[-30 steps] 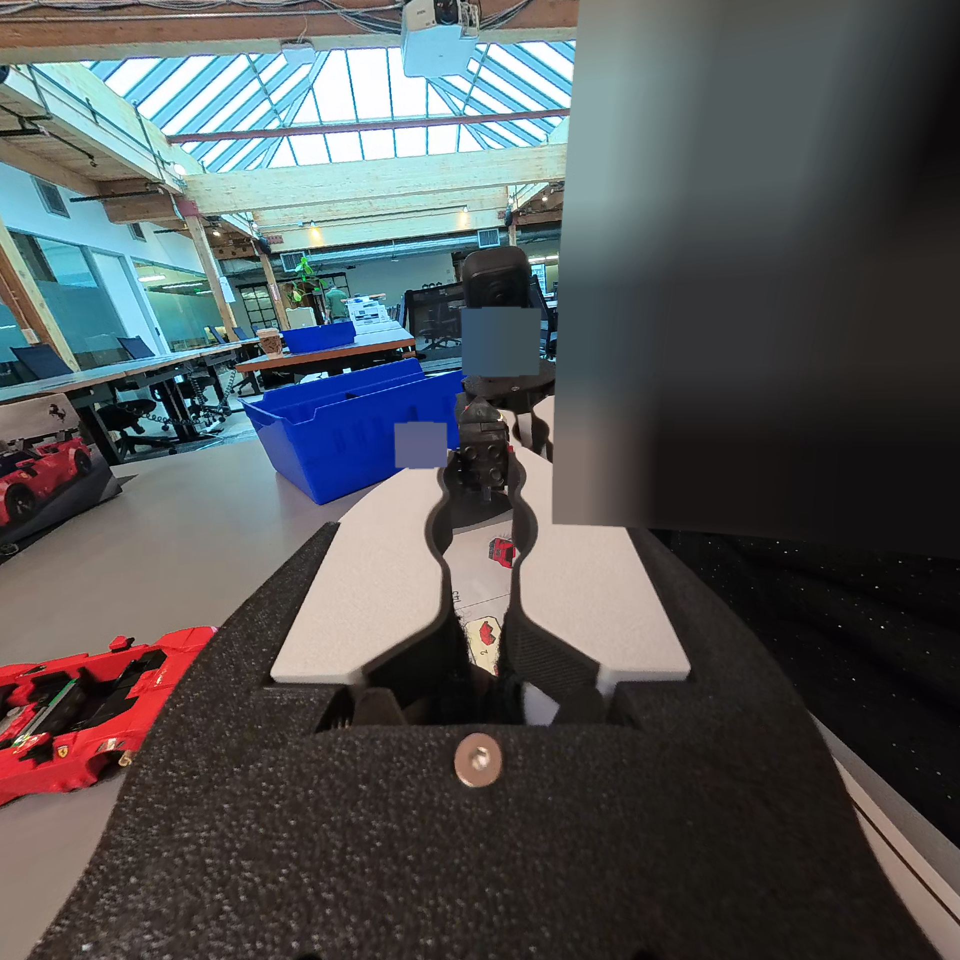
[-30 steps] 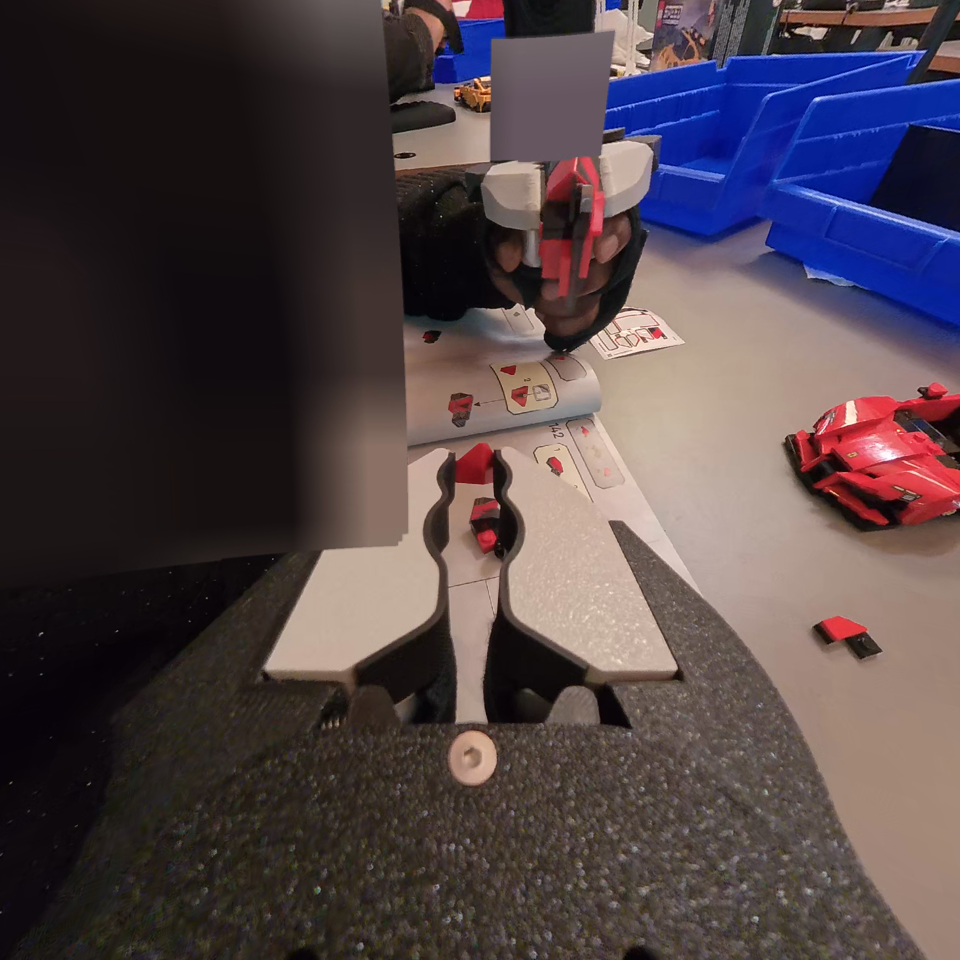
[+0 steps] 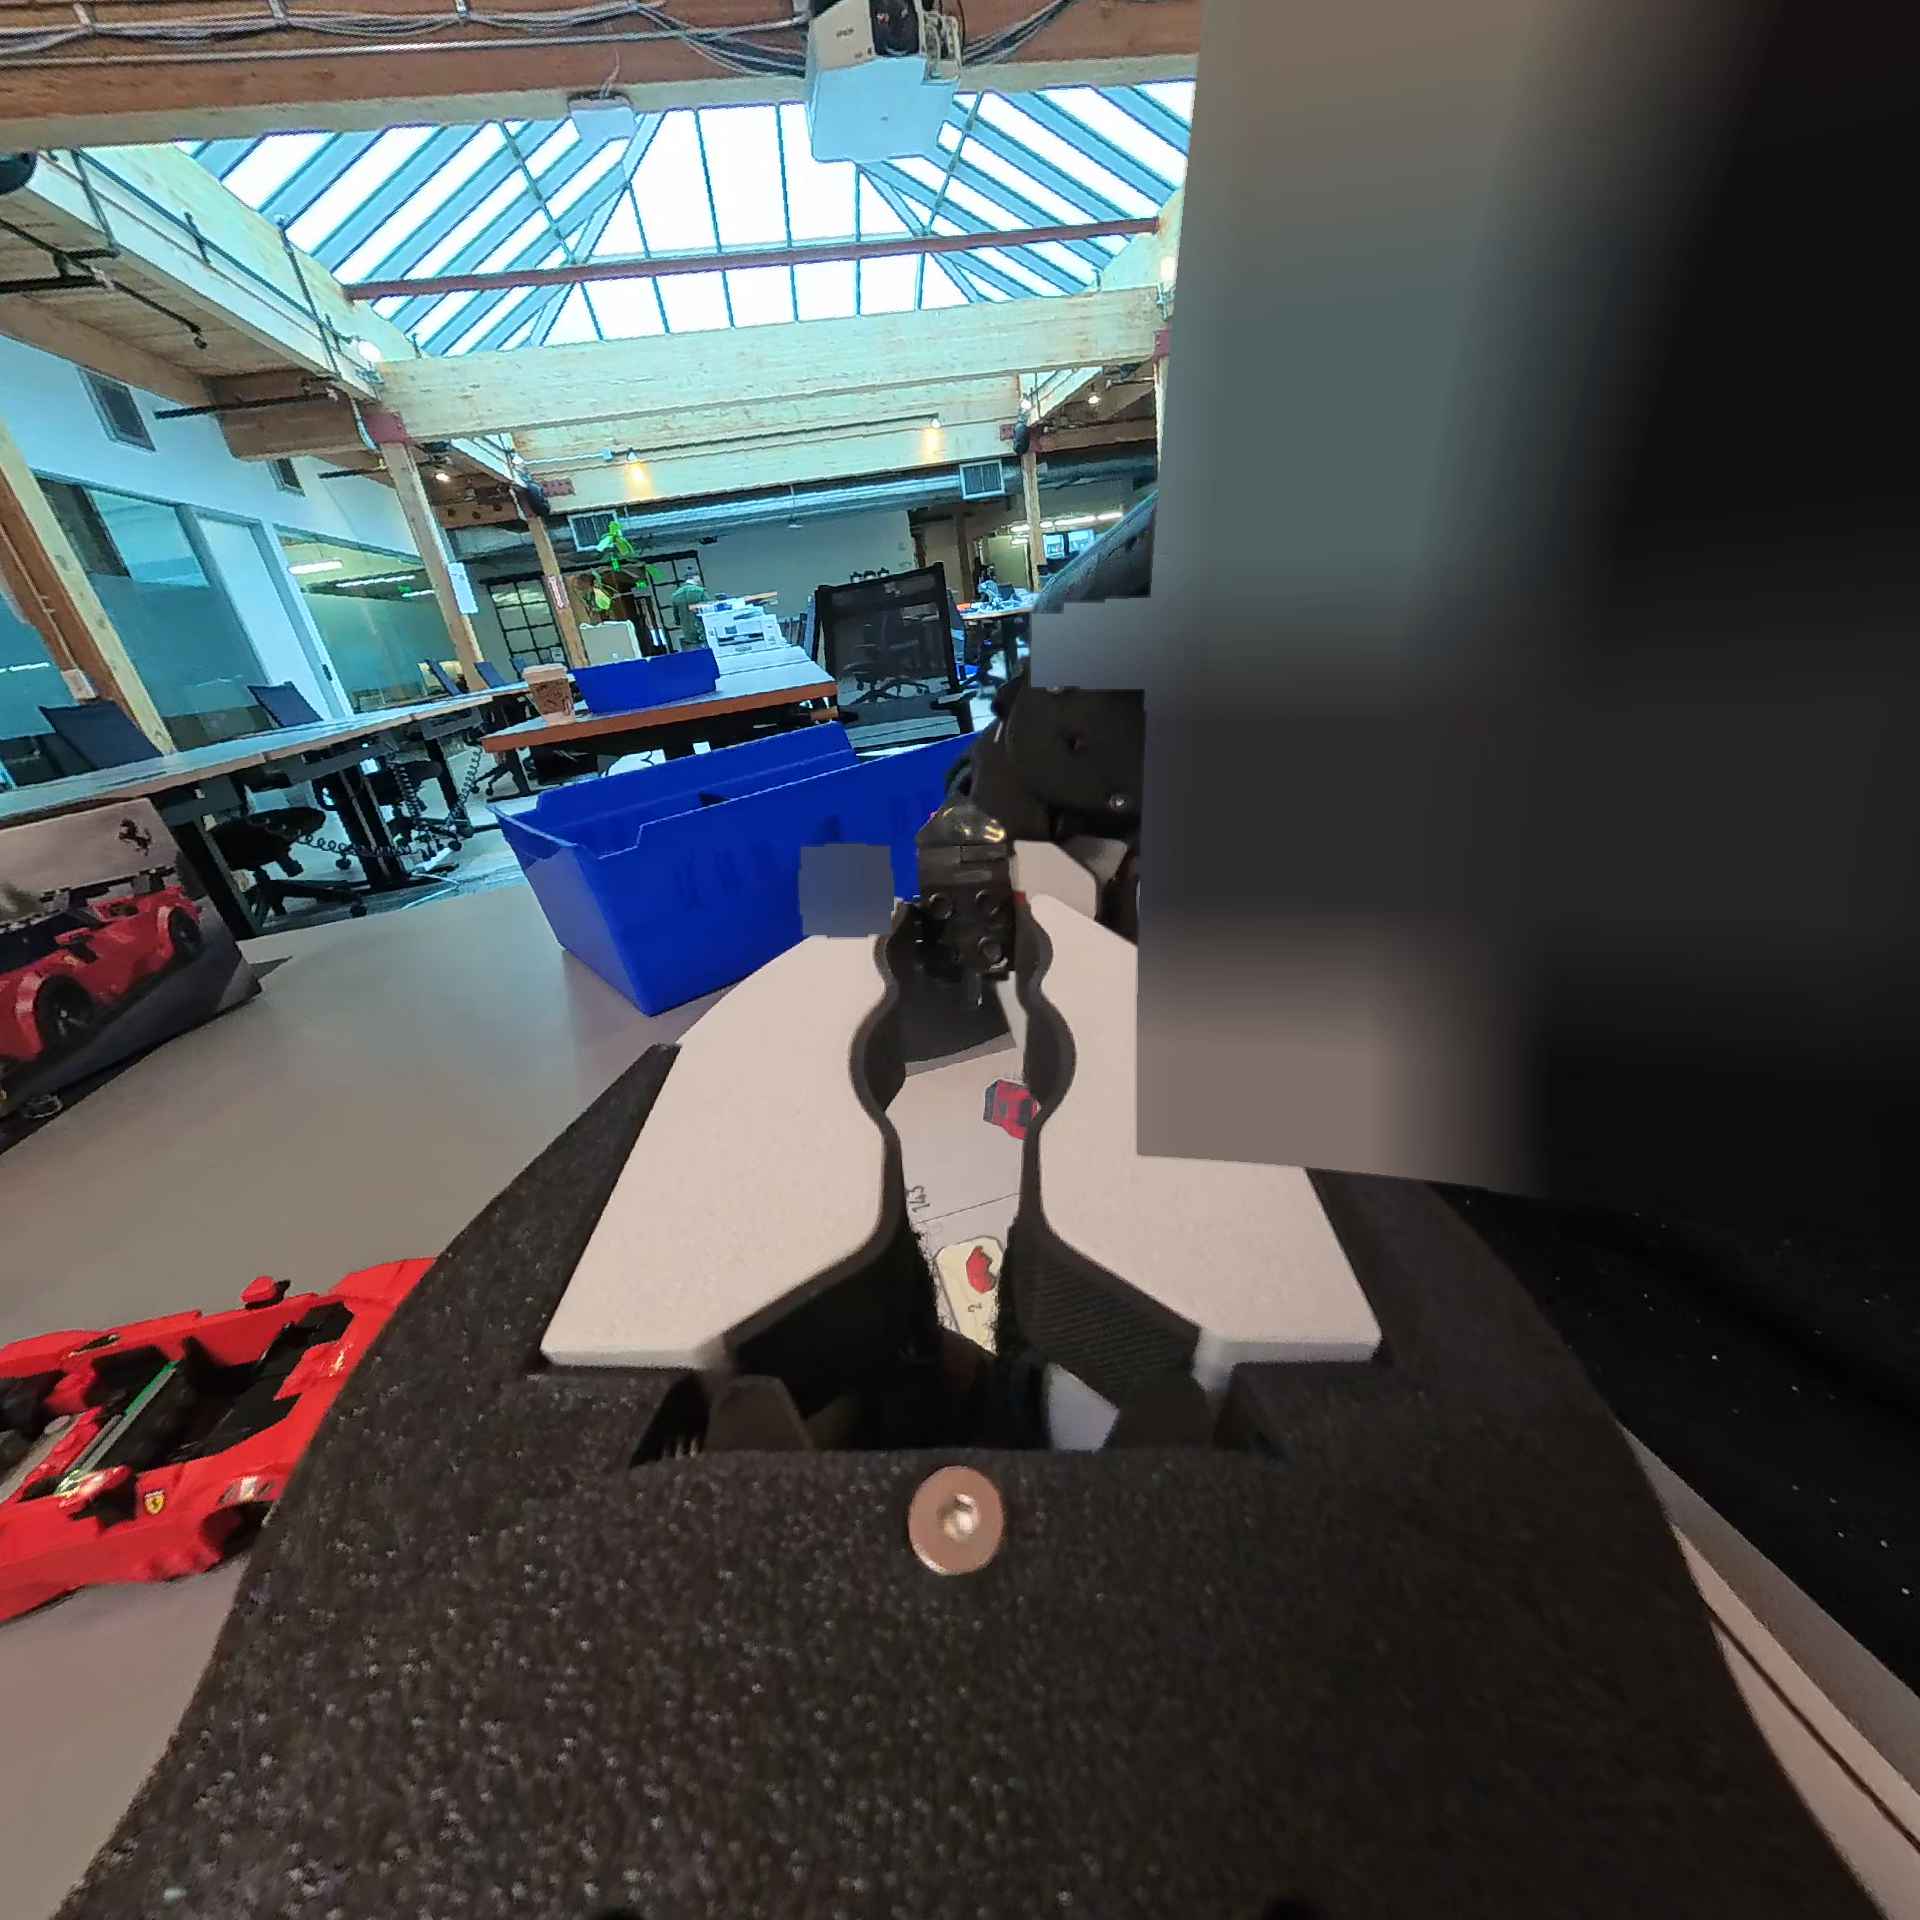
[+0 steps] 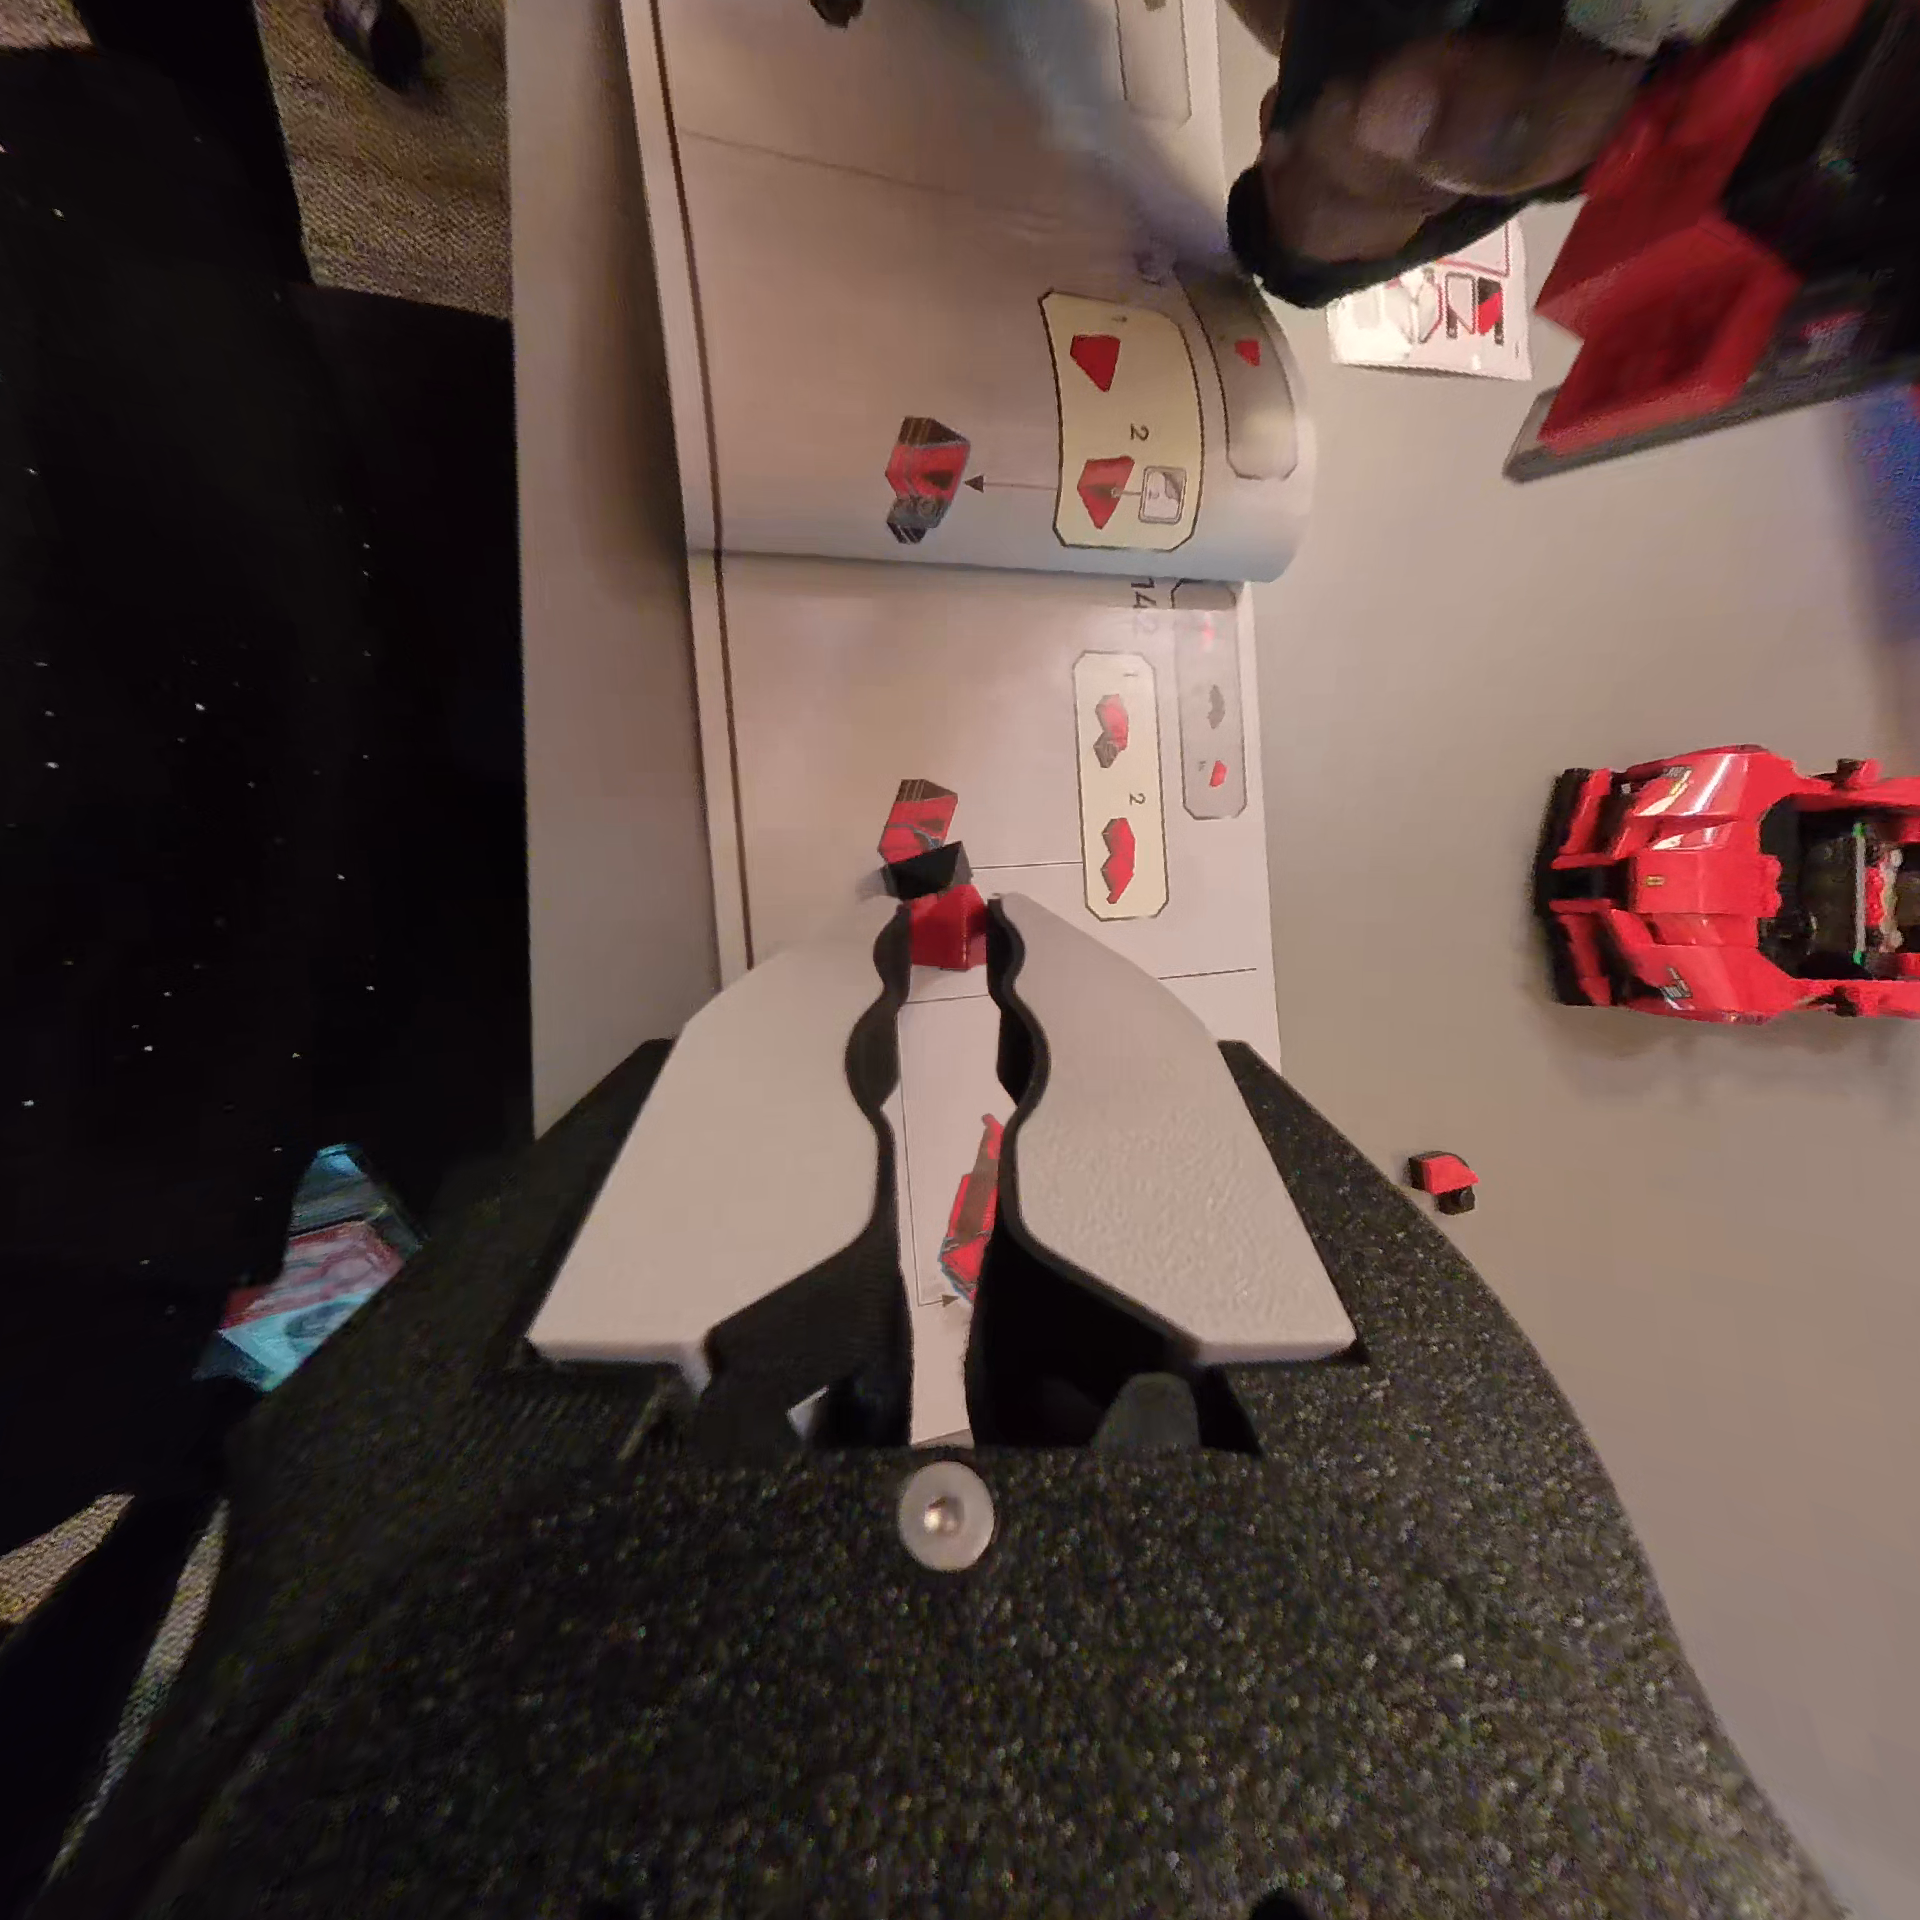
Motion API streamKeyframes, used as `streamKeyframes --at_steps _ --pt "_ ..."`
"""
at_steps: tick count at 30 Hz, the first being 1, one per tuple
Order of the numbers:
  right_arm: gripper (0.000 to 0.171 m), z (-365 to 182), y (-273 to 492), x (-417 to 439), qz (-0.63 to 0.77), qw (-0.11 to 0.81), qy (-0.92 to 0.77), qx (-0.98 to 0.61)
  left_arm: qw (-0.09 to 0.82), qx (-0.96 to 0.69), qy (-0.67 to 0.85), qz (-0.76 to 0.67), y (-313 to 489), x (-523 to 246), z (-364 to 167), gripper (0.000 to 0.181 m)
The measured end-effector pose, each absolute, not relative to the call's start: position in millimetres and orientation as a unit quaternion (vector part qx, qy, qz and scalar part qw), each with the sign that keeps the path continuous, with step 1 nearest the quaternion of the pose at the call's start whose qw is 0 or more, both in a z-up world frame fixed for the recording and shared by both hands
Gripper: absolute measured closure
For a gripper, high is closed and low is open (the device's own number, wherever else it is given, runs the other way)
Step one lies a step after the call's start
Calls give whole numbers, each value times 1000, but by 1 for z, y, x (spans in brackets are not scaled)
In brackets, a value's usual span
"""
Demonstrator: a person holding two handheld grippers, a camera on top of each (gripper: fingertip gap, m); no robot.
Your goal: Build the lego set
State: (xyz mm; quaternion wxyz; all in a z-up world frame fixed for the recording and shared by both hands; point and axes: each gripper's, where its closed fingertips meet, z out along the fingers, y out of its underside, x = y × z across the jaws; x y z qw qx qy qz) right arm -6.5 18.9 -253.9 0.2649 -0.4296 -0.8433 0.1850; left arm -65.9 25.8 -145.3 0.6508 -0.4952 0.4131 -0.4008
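Gripping a small red-and-black brick piece [image 4: 940, 904] in our right gripper [image 4: 943, 920] above the open instruction booklet [image 4: 935, 436]; left gripper [image 3: 961, 935] clamps a black studded assembly [image 3: 964, 914]; red car [image 4: 1735, 894] lies beside the booklet.

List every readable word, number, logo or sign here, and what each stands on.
I do not copy writing out; these carry it:
Instruction booklet: printed step and page numbers, legible.
Red lego car: small badge and a numeral.
Sticker sheet: too blurred.
Set box: an emblem, no clear words.
Ceiling projector: brand mark, tiny.
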Motion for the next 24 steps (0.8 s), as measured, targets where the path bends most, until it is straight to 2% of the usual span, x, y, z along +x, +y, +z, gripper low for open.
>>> streamKeyframes --at_steps 15,24 --pt "157 -266 18 -11 186 225 -873 -391 651 -489 418 -403 23 -65 -143 163" --pt "157 -267 18 -12 218 230 -859 -401 650 -489 418 -404 23 -64 -143 163"
